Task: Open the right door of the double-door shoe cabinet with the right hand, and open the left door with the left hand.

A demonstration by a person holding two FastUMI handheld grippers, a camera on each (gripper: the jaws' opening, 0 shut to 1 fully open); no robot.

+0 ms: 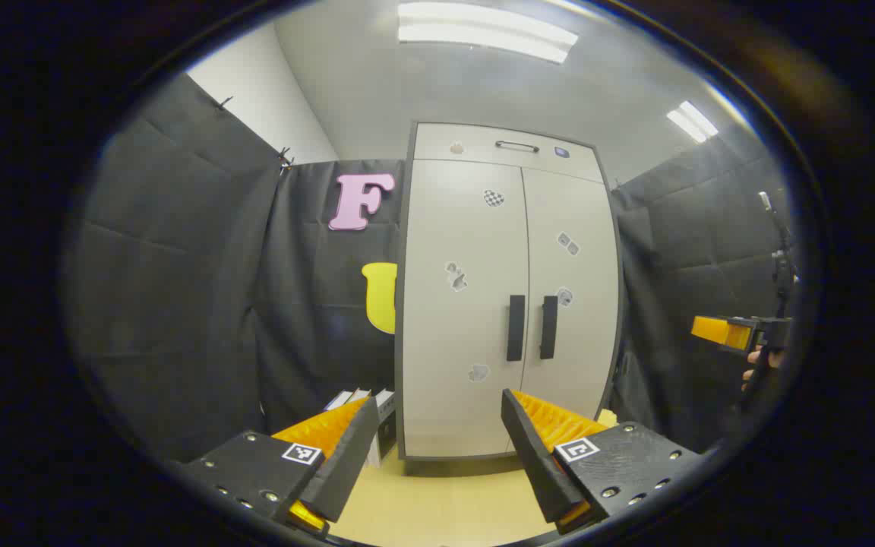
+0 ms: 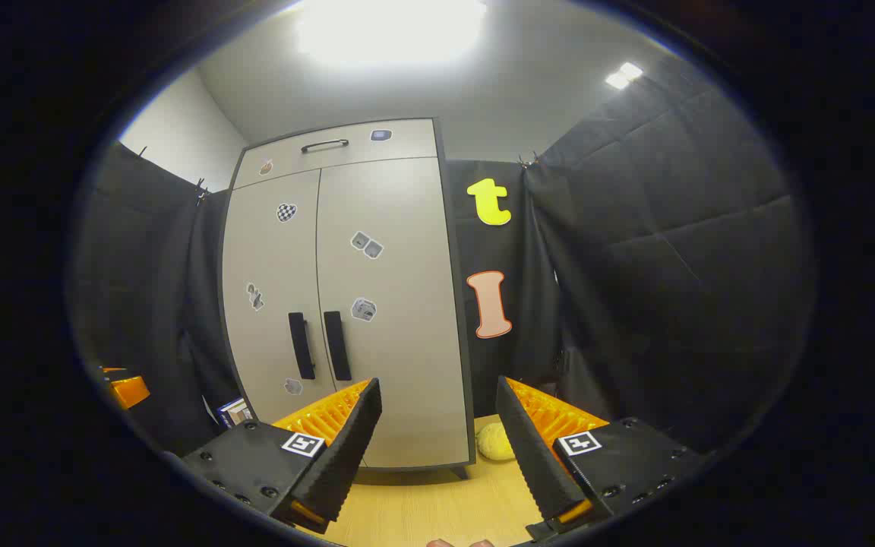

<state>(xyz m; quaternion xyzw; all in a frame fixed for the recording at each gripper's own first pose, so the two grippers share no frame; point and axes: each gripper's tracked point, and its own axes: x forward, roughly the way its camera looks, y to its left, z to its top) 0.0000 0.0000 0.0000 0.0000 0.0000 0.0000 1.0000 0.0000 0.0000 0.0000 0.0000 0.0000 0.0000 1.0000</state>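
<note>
A pale grey double-door shoe cabinet (image 1: 506,289) stands ahead on the wooden floor, both doors closed. In the left gripper view its left door handle (image 1: 516,327) and right door handle (image 1: 548,327) are dark vertical bars side by side at the middle seam. My left gripper (image 1: 437,403) is open, well short of the cabinet, holding nothing. In the right gripper view the cabinet (image 2: 346,304) sits left of centre with its left handle (image 2: 300,346) and right handle (image 2: 336,346). My right gripper (image 2: 437,391) is open and empty, also well back. The right gripper (image 1: 741,334), held by a hand, shows at the far right of the left gripper view.
A drawer with a handle (image 1: 516,146) tops the cabinet. Small boxes (image 1: 365,403) lean at the cabinet's left foot. A yellow round object (image 2: 495,441) lies on the floor by its right foot. Black cloth walls close in on both sides.
</note>
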